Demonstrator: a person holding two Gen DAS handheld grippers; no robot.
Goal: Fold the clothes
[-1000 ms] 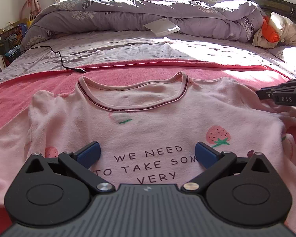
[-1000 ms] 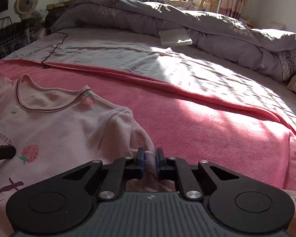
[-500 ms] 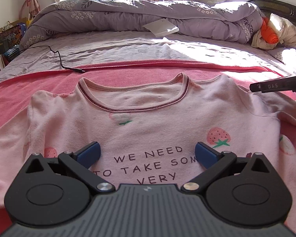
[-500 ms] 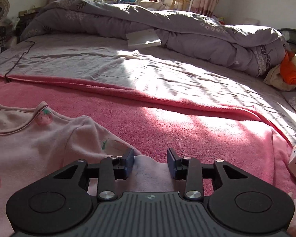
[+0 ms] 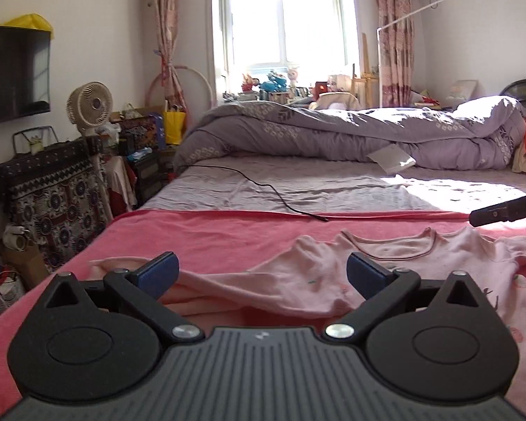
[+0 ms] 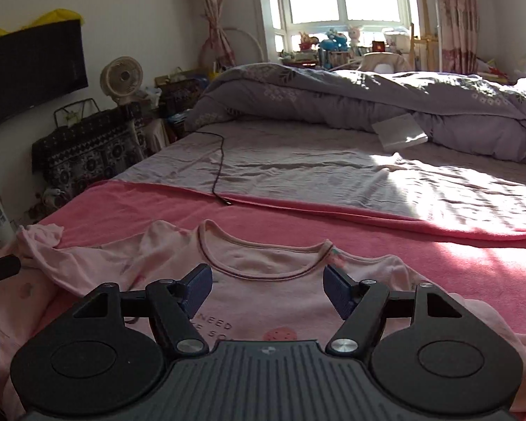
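A pale pink long-sleeved shirt (image 6: 270, 273) with strawberry prints and dark lettering lies face up on a pink blanket (image 6: 403, 242), collar toward the far side. My right gripper (image 6: 267, 289) is open and empty, low over the chest just below the collar. My left gripper (image 5: 262, 273) is open and empty over the shirt's (image 5: 298, 280) rumpled left sleeve. The right gripper's tip shows at the right edge of the left wrist view (image 5: 505, 210). The left gripper's tip shows at the left edge of the right wrist view (image 6: 0, 268).
A black cable (image 6: 221, 161) runs across the grey sheet to the blanket's edge. A rumpled purple duvet (image 5: 350, 133) and a white book (image 6: 399, 135) lie at the far side. A fan (image 5: 89, 105) and a covered cabinet (image 5: 49, 189) stand left of the bed.
The right gripper let go of the right sleeve, opened wide and moved left over the chest. The left gripper moved left from the chest to the left sleeve, still open.
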